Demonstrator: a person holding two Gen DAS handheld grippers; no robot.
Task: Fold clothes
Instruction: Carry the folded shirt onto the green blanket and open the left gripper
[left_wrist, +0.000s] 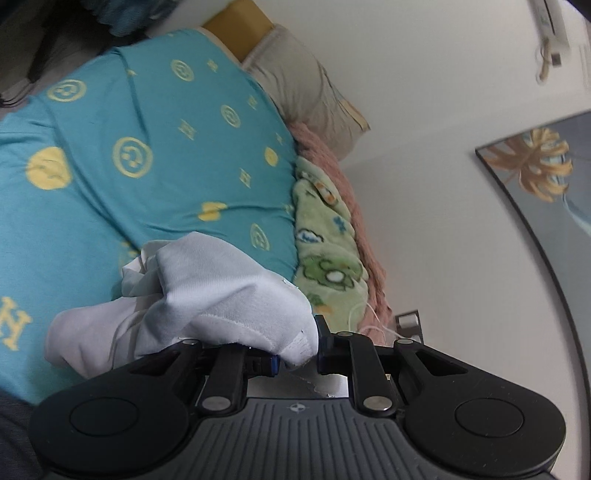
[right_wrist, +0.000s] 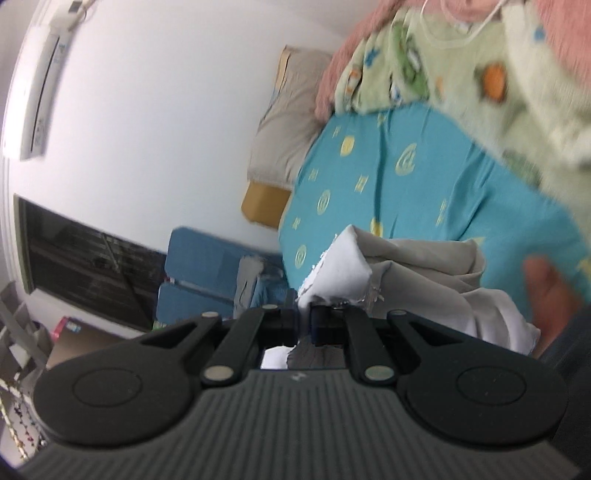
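A white garment (left_wrist: 207, 295) hangs bunched over the teal patterned bed sheet (left_wrist: 155, 155). My left gripper (left_wrist: 297, 356) is shut on a hemmed edge of the garment. In the right wrist view the same garment (right_wrist: 424, 273) trails to the right in grey-white folds. My right gripper (right_wrist: 304, 319) is shut on another bunched corner of it. Both views are tilted, and the cloth is held up above the bed.
A green cartoon blanket (left_wrist: 325, 236) and a pink fuzzy blanket (left_wrist: 354, 206) lie at the bed's edge by the white wall, with a grey pillow (left_wrist: 306, 85) beyond. A framed picture (left_wrist: 543, 206) hangs on the wall. Blue furniture (right_wrist: 207, 266) and a dark window (right_wrist: 85, 258) lie past the bed.
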